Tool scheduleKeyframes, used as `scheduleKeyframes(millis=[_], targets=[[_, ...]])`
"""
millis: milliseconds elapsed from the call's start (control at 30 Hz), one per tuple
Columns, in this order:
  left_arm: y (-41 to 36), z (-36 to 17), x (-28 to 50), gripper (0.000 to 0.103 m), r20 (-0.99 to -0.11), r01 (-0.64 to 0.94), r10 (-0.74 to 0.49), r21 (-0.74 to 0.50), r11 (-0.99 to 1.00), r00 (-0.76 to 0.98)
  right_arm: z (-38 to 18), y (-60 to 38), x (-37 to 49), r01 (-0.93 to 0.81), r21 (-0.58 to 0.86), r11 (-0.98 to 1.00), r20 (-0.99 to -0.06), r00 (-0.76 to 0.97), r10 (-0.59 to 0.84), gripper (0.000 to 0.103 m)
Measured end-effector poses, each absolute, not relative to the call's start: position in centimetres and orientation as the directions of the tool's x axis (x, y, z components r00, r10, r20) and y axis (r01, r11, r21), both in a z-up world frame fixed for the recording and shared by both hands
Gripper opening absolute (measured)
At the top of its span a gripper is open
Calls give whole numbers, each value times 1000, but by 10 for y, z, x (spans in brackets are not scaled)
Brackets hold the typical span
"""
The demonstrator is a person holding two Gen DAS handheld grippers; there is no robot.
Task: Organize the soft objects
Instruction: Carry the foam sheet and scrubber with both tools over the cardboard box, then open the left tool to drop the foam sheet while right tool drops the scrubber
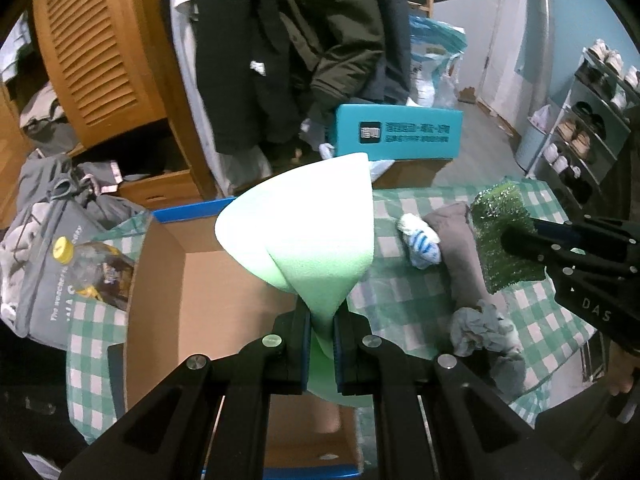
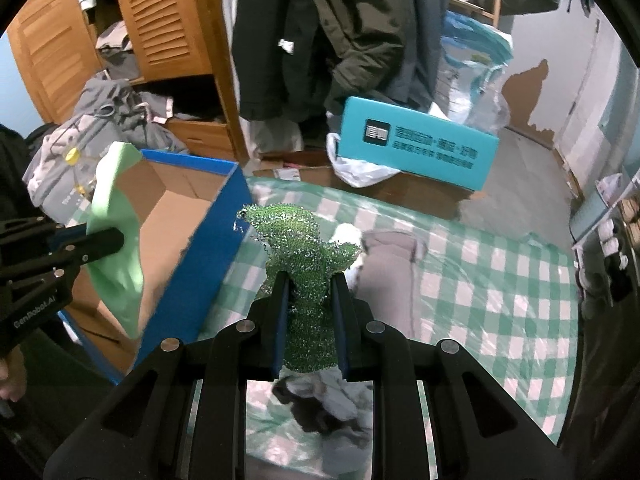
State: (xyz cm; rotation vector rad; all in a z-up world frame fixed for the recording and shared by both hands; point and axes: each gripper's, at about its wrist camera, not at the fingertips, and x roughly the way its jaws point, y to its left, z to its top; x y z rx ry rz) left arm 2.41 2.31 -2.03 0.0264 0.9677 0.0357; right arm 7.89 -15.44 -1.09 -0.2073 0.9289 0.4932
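My left gripper is shut on a pale green foam sheet, bent into a cone, held over the open cardboard box. The sheet also shows in the right wrist view, at the box's left side. My right gripper is shut on a glittery green scouring pad, held above the checked cloth just right of the box's blue wall. The pad also shows in the left wrist view.
On the green checked cloth lie a grey cushion, a blue-white striped sock and a crumpled grey cloth. A bottle sits left of the box. A teal box, hanging coats and a wooden wardrobe stand behind.
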Motion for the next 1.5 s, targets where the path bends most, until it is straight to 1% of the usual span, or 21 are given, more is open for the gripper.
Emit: scheduleKeyframes(millis=[400,767,1067,1267,1333,1367,1433,1467,1500], targets=[[73,-35,15,9,-836,-104,79,27,994,543,-10,-90,76,-570,47,820,-809,461,366,19],[109,-56,10,9,-854,-169,133,54,984,502,-17,-38,67,-640,45,767,-819,416,396,19],[123,-69,10,9,-871,-195,144,57,979,470,-24,-12,65,-668,53,742,-830,384,405,19],[132,-81,11,10,-892,-214,129,37,976,433,-32,3,62,-689,65,722,-840,353,412,19],[134,-84,11,12,-898,-218,129,38,975,421,-35,7,61,-693,68,718,-844,344,412,19],[134,-85,10,18,-900,-219,129,39,975,416,-36,7,61,-695,70,716,-845,340,412,19],[135,-84,9,29,-898,-220,129,37,975,420,-38,11,60,-698,73,712,-849,331,412,19],[135,-83,9,40,-895,-223,133,38,974,425,-39,12,60,-700,73,711,-851,328,410,19],[135,-82,9,48,-893,-226,138,42,973,428,-40,14,60,-702,73,709,-853,325,409,19]])
